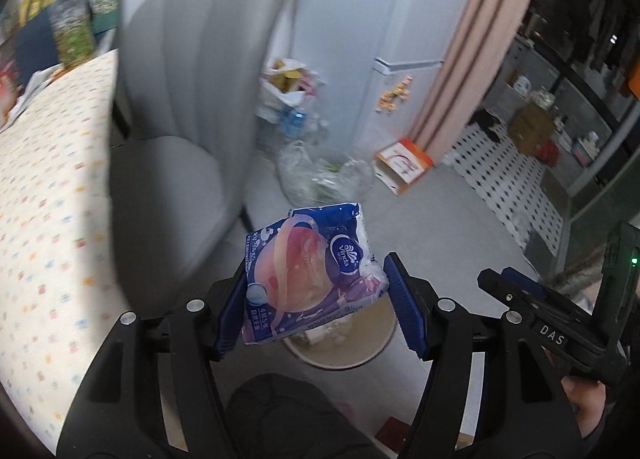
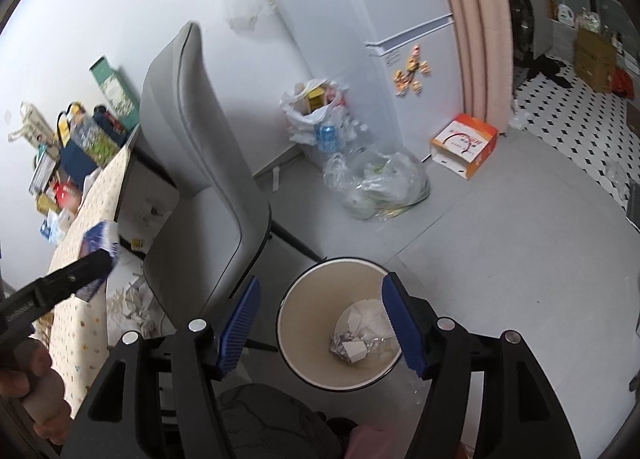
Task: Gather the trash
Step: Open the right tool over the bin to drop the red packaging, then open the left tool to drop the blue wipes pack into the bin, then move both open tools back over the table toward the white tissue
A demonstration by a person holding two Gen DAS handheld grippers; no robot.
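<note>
My left gripper [image 1: 320, 299] is shut on a crumpled blue and pink Vinda tissue wrapper [image 1: 310, 273] and holds it in the air over a beige waste bin [image 1: 352, 355] on the floor. The wrapper [image 2: 100, 249] and the left gripper also show at the left of the right wrist view. My right gripper [image 2: 320, 323] is open and empty, above the waste bin [image 2: 296, 299], which holds crumpled paper and foil [image 2: 362, 333]. The right gripper shows at the right of the left wrist view [image 1: 520, 291].
A grey chair [image 1: 188, 107] stands beside a table with a patterned cloth [image 1: 44, 199]. Full trash bags [image 2: 316, 115], a clear plastic bag [image 2: 380, 183] and an orange box [image 2: 464, 143] lie by the white fridge [image 2: 400, 19]. My knee is below the bin.
</note>
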